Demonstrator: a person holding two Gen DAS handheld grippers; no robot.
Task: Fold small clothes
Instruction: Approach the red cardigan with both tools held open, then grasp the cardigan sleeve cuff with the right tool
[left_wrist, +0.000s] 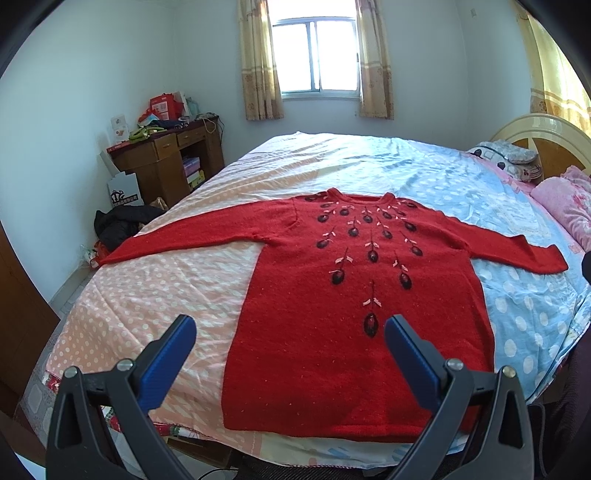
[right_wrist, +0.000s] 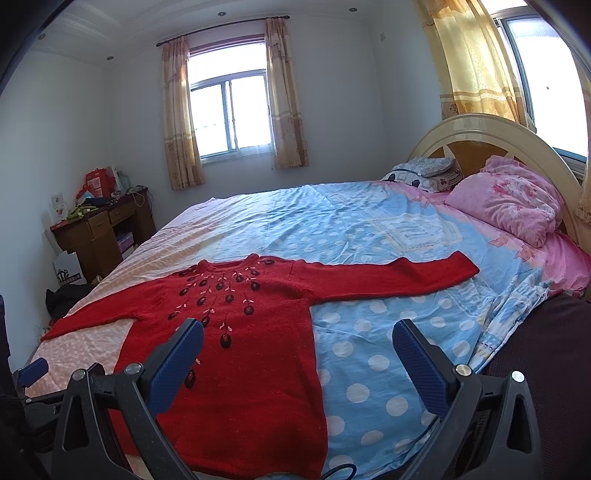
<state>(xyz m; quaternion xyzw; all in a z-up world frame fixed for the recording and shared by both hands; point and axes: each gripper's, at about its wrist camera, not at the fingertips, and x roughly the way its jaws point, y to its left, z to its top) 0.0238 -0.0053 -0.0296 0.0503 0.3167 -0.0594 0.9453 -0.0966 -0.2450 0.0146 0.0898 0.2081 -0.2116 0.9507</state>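
A red knitted sweater (left_wrist: 332, 306) (right_wrist: 258, 332) with dark flower embroidery lies flat and face up on the bed, both sleeves spread out sideways, hem toward me. My left gripper (left_wrist: 290, 326) hovers open above the sweater's lower left part, nothing between its blue fingers. In the right wrist view my right gripper (right_wrist: 297, 332) stands open over the sweater's right side edge and the blue sheet, holding nothing. The tip of the left gripper (right_wrist: 33, 369) shows at the lower left of that view.
The bed (left_wrist: 155, 295) carries a pink and blue polka-dot sheet. Pink pillows (right_wrist: 509, 195) lie by the cream headboard (right_wrist: 480, 133) at the right. A cluttered wooden desk (left_wrist: 166, 162) and dark clothes (left_wrist: 122, 225) on the floor stand left of the bed.
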